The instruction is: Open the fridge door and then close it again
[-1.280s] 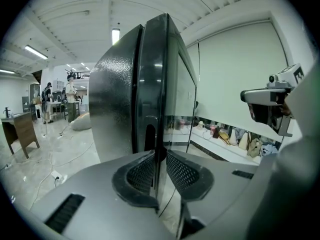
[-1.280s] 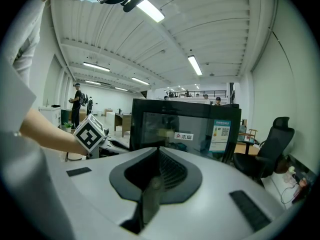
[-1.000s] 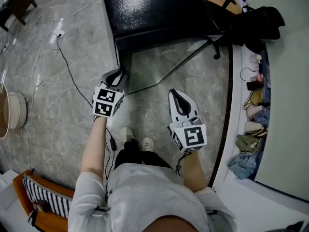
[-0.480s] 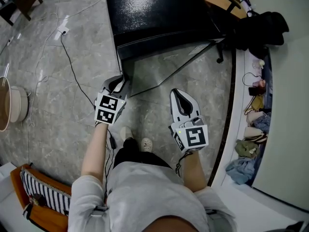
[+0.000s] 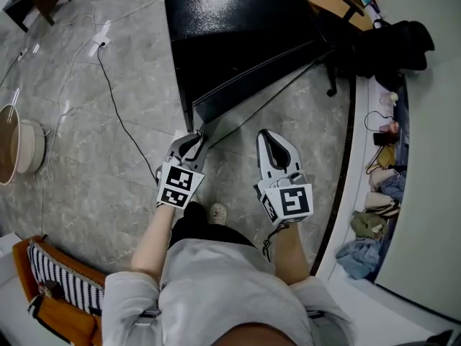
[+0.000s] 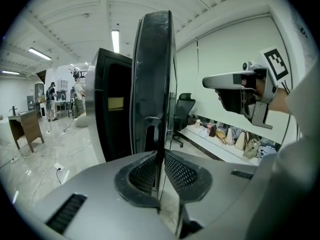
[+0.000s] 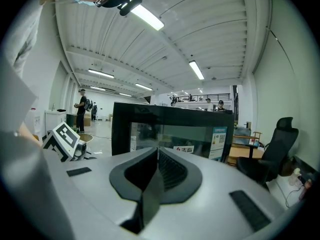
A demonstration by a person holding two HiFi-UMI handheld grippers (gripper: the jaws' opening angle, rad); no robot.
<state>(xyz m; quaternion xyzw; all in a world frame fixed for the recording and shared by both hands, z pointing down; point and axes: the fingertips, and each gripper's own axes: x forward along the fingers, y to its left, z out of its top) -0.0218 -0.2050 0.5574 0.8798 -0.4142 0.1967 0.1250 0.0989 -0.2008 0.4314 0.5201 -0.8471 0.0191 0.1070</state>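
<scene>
A: Where is the fridge door (image 6: 152, 79)?

B: It stands open, swung out from the black fridge (image 5: 230, 9) toward the person. Its free edge sits right in the left tongs (image 5: 196, 137).

A: Are those tongs holding it?

B: Yes. They have just been closing. In the left gripper view both pads press on the thin edge of the door, one on each side.

A: And the right tongs (image 5: 268, 139)?

B: They are pressed together with nothing in them. They hang in the air near the door and do not touch it.

A: Can you see inside the fridge?

B: No. From above I only see its shiny top. In the left gripper view the fridge behind the door is just a dark shape. The bottom of the door is hidden behind the tongs there.

A: What else is hard to see?

B: The door is see-through glass. From above I cannot tell well where it ends and the floor (image 5: 108, 179) begins.

A: Is anything cut off?

B: A round thing (image 5: 21, 157) at the left edge and a striped bag (image 5: 61, 290) in the bottom corner are both cut off. One shoe (image 5: 218, 213) peeks out, and the other foot is hidden under the person's body. A black cable (image 5: 119, 117) runs over the floor and goes out of sight by the left arm.
</scene>
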